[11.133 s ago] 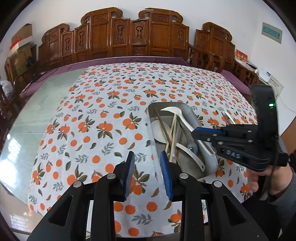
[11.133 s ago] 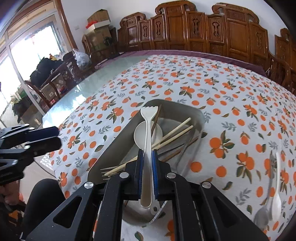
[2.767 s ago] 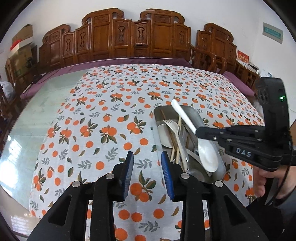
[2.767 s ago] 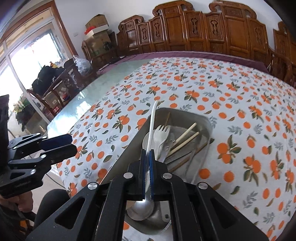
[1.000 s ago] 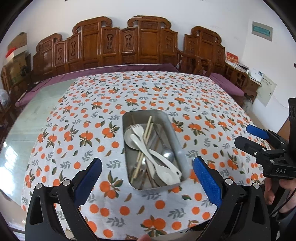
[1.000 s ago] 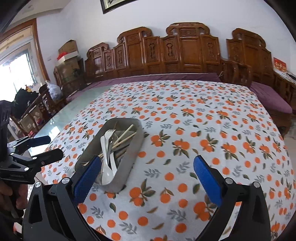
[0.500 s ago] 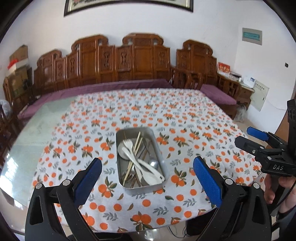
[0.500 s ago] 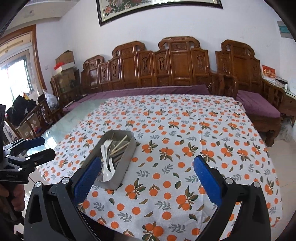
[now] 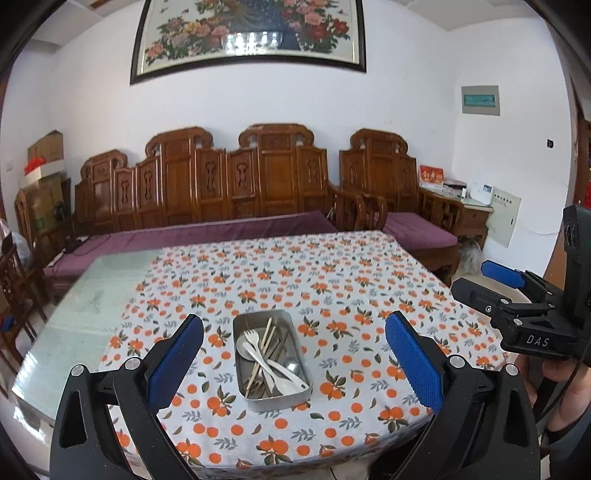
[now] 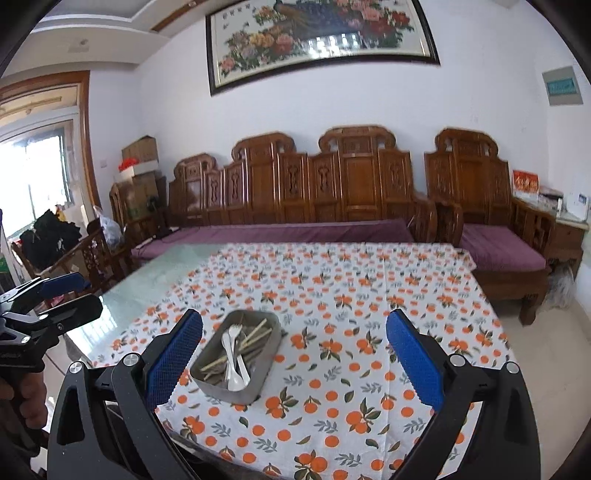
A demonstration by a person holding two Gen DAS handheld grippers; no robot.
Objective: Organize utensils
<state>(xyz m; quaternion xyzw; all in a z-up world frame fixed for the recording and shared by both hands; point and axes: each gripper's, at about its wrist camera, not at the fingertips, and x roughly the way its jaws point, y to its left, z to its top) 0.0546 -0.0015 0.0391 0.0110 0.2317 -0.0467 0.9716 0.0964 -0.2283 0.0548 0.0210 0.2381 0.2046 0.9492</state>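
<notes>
Above the table, both grippers gape wide, holding nothing

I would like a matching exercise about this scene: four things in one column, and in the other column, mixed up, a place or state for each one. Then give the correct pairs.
Things:
1. metal tray
2. white fork
3. left tool
4. flower painting

Places or states:
A. hangs on the white wall above the wooden bench
B. wide open, holding nothing
C. stands on the orange-print tablecloth
D. lies inside the tray with the chopsticks and spoons

Right pairs: 1-C, 2-D, 3-B, 4-A
</notes>
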